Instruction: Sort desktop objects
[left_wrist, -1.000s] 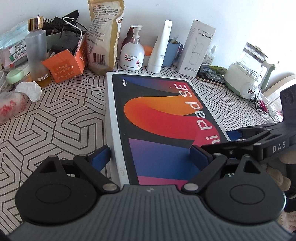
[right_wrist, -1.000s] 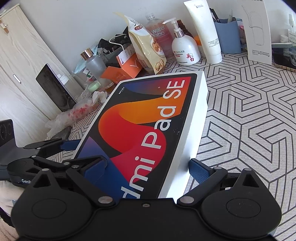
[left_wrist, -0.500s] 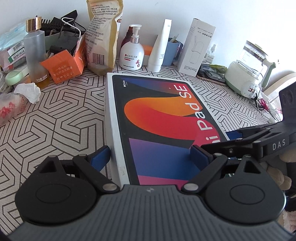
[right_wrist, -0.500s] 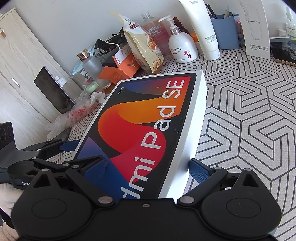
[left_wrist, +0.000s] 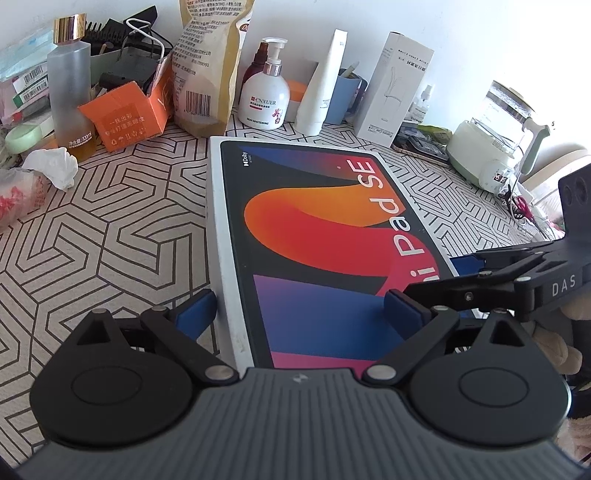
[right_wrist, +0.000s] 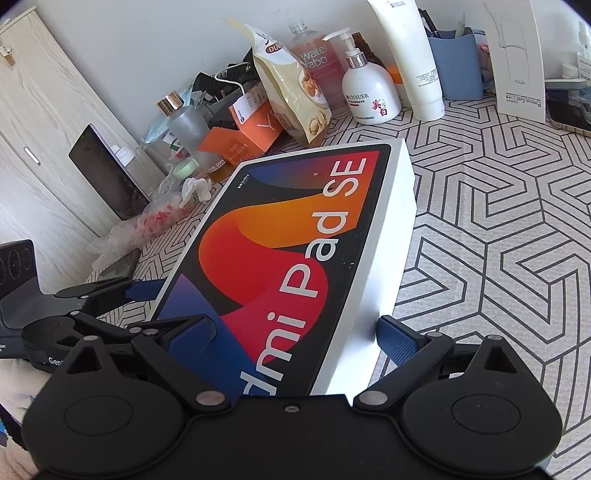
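Observation:
A flat white tablet box (left_wrist: 314, 236) with a colourful lid printed "Pad SE" fills the middle of both views (right_wrist: 295, 251). My left gripper (left_wrist: 299, 310) is shut on its near left corner, one blue pad on the white side, the other on the lid. My right gripper (right_wrist: 295, 332) is shut on the near right corner in the same way. Each gripper shows in the other's view: the right one (left_wrist: 498, 277) at the right edge, the left one (right_wrist: 92, 295) at the left edge. The box's far end is raised and tilted above the patterned tabletop (left_wrist: 110, 236).
Along the back wall stand a frosted bottle (left_wrist: 70, 85), an orange carton (left_wrist: 125, 114), a snack bag (left_wrist: 210, 62), a pump bottle (left_wrist: 266, 96), a white tube (left_wrist: 321, 88), a blue cup (right_wrist: 458, 62), a tall white box (left_wrist: 395, 88). A kettle (left_wrist: 495, 136) stands at the right; tissue (left_wrist: 51, 166) lies left.
Both grippers have carried the box forward toward the clutter at the back wall. In the right wrist view its far end has risen and tilted. The grips are unchanged.

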